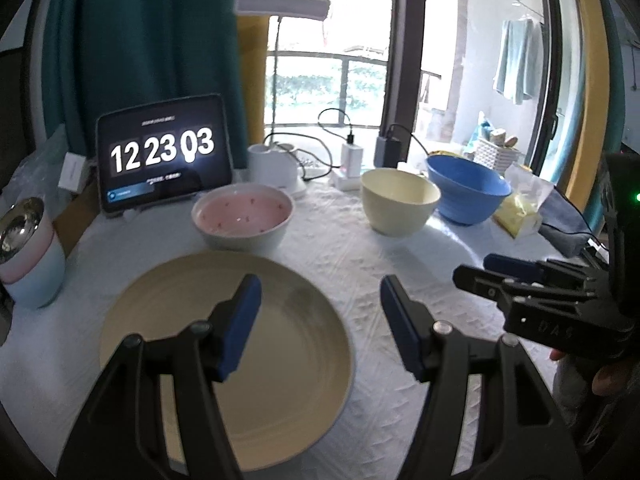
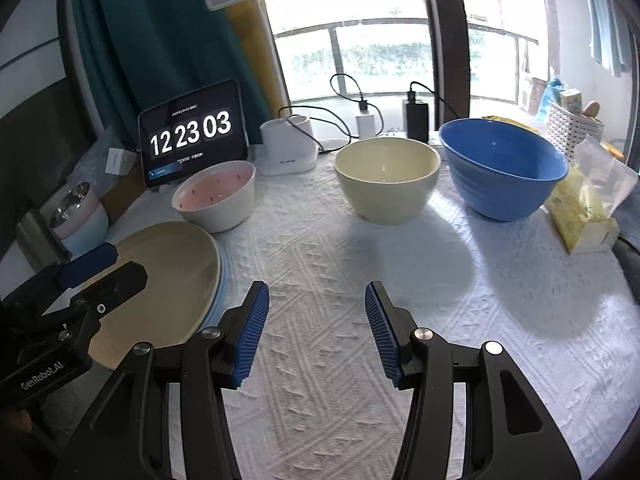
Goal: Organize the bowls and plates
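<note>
On the white cloth three bowls stand in a loose row: a pink bowl with small dark specks inside, a cream bowl and a blue bowl — all three look empty, the cream and blue ones close together, the pink one set apart to the left. Nearer and to the left lies a cream plate, bare on top; the right wrist view shows a bluish rim under its edge, though what that is cannot be told. At the far left two cups sit nested, pink in pale blue, with a shiny metal lining in the upper one. Behind the bowls stand a tablet showing a clock, a white lamp base and chargers with cables; a yellow packet lies right of the blue bowl. The left gripper hangs over the plate's right part, jaws about half apart, nothing between them, touching nothing. The right gripper is over bare cloth — likewise half apart and empty, just beside the left one.
</note>
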The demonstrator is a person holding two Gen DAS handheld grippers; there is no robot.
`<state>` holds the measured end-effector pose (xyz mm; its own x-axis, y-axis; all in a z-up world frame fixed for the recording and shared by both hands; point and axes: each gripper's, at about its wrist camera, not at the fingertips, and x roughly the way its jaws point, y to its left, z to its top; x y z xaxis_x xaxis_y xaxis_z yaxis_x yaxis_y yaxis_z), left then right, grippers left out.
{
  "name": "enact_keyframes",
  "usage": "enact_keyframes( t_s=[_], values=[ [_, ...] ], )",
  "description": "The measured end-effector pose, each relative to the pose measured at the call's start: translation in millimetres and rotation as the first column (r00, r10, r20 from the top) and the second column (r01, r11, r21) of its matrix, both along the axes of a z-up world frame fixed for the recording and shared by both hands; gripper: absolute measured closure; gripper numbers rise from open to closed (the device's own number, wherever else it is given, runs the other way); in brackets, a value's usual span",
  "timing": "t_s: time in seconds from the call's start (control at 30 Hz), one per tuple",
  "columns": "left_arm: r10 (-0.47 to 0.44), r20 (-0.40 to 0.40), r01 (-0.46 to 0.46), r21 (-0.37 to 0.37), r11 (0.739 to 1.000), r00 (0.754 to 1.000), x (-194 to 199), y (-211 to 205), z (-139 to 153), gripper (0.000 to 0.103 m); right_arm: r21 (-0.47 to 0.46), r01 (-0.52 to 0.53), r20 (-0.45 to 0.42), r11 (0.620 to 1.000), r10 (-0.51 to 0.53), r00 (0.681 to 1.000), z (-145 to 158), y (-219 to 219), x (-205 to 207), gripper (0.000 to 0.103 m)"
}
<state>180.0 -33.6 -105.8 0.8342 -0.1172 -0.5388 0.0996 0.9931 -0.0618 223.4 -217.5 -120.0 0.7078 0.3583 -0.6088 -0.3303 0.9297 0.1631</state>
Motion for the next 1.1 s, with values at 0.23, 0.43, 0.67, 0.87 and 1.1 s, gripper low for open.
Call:
enact_keyframes(
  t_s=[0.23,0.43,0.67,0.87,1.1],
  values=[
    [-0.039,0.020,0.038,0.013,0.999,0.999,7,-19,7,0.040,0.005,0.029,0.014,1.000,-0.029,0.999,2,-18,0,0.050],
    [-0.081,0.049,0.079,0.027,0.996,0.996,9,-39,16,0.040,0.002,0.055,0.035,0.999,-0.055,0.998,6,-36,-1,0.050],
    [-0.121,0.078,0.119,0.031,0.992,0.990,17,-59,26,0.040,-0.003,0.093,0.074,0.996,-0.092,0.993,15,-58,1,0.050],
    [-0.147,0.075,0.146,0.014,0.989,0.986,28,-73,30,0.040,-0.004,0.122,0.100,0.993,-0.121,0.988,22,-74,3,0.050],
    [-0.173,0.093,0.174,-0.004,0.985,0.981,37,-88,39,0.040,-0.045,0.158,0.147,0.986,-0.150,0.978,36,-93,5,0.050]
  ],
)
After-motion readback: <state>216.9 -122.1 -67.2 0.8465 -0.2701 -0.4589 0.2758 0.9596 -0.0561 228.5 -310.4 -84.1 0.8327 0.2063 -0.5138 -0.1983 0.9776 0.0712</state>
